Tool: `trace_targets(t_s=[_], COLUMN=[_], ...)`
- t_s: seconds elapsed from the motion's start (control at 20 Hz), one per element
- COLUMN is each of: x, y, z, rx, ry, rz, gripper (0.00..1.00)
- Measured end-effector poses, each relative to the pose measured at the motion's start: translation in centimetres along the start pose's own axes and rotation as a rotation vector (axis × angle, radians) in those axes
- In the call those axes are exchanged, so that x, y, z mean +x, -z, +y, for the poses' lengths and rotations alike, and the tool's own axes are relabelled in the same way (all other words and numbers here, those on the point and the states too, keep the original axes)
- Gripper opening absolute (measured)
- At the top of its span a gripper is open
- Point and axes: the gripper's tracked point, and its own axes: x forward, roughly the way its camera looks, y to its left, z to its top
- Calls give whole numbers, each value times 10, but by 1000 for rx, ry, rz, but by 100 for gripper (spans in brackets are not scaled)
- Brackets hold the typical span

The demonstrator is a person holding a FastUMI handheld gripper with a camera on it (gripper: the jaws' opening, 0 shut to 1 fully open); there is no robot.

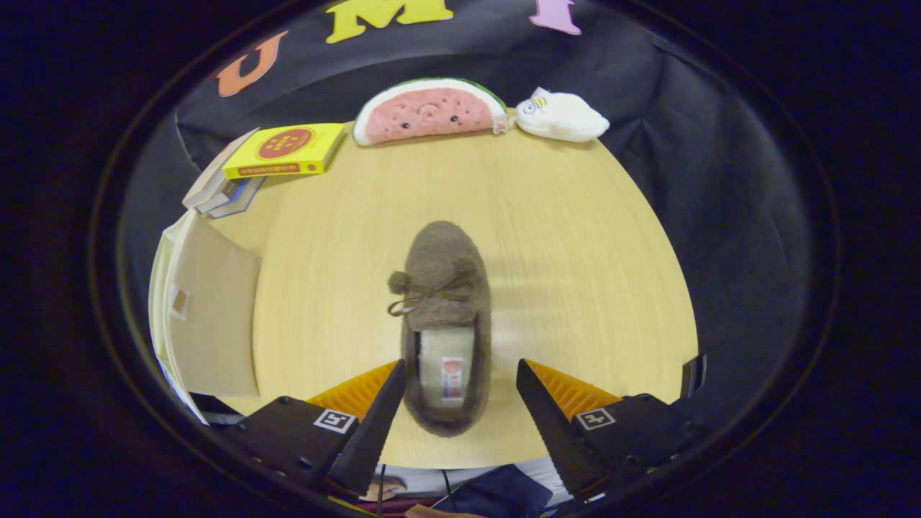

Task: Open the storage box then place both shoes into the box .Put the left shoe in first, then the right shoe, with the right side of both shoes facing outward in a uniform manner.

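My gripper is spread wide, touching nothing; the brown slipper lies on the table with its heel between my fingers, toe pointing ahead. The storage box, off to my left, looks open. I judge opening done; this shoe is not yet boxed

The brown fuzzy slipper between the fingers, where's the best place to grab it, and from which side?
Probably the heel end of the slipper: it lies between the open gripper's fingers, toe pointing away. Come from above, closing on both side walls beside the foot opening.
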Motion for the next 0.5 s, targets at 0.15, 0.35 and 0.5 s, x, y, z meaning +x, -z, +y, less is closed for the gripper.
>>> trace_targets(t_s=[0.15, 0.35, 0.5], x=[18, 33, 40], y=[3, -9, -9], z=[-11, -20, -5], rx=[55, 76, 44], ry=[2, 32, -33], rz=[50, 31, 41], gripper=[89, 70, 53])
